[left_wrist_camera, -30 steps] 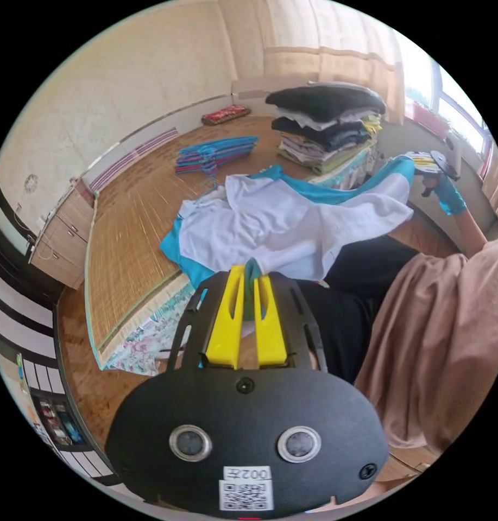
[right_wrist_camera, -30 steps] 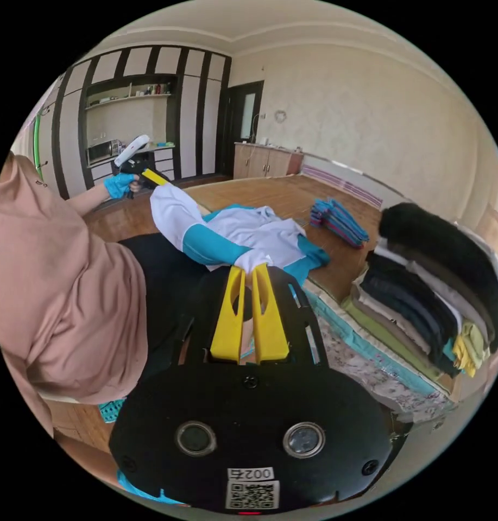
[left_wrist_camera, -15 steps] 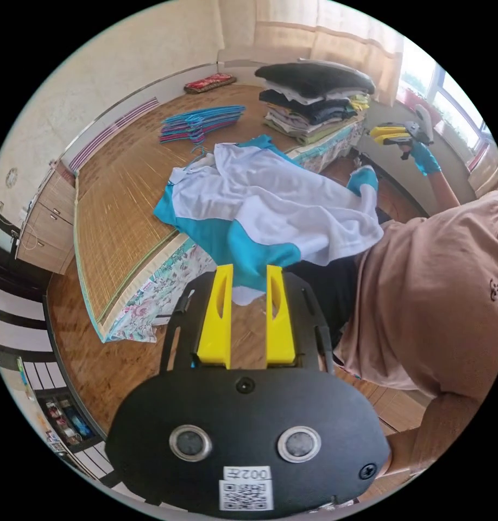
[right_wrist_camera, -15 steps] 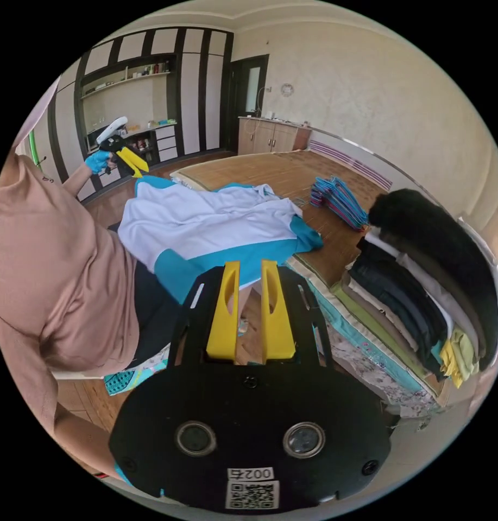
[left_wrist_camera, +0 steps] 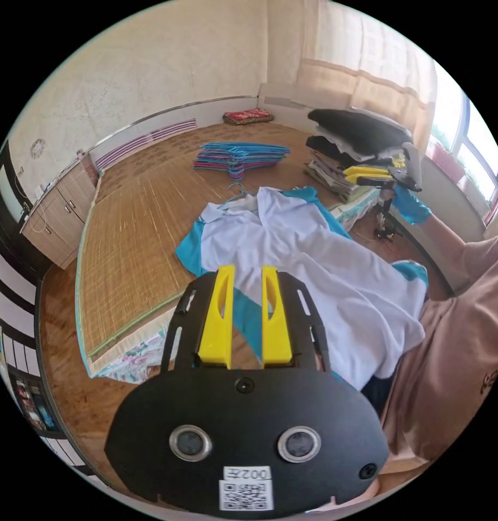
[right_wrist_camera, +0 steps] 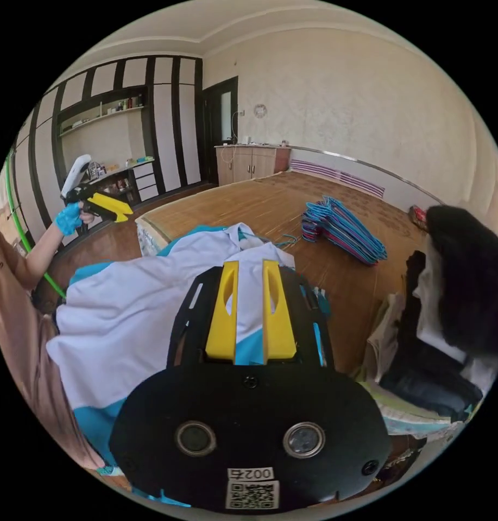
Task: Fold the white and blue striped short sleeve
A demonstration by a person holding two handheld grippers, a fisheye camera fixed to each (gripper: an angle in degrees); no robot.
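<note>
My left gripper [left_wrist_camera: 246, 269] has its two flat yellow jaws parted with a clear gap and nothing between them; they hang above the shirt [left_wrist_camera: 308, 271], a smooth white short sleeve with turquoise panels at the sleeves and side, which lies spread and softly rumpled on the woven bamboo mat [left_wrist_camera: 134, 228], its hem end draped off the mat's edge toward my lap; my right gripper [right_wrist_camera: 247, 264] is likewise spread apart and holds nothing, its jaws over the white cloth near the collar; from the left gripper view I can see my other tool [left_wrist_camera: 373, 175] held up near the stack of folded clothes [left_wrist_camera: 357, 146], a gloved hand [left_wrist_camera: 409, 203] behind it, and a curtained window beyond; a fan of blue and pink hangers [left_wrist_camera: 238, 154] lies farther back on the mat; from the right gripper view the shirt [right_wrist_camera: 151, 309] looks broad and matte, the hangers [right_wrist_camera: 341, 230] sit to one side, the dark folded pile [right_wrist_camera: 455, 304] bulks close by, and the left tool [right_wrist_camera: 105, 206] shows against striped black and white cabinets [right_wrist_camera: 134, 135] and a low wooden cupboard [right_wrist_camera: 249, 163].
</note>
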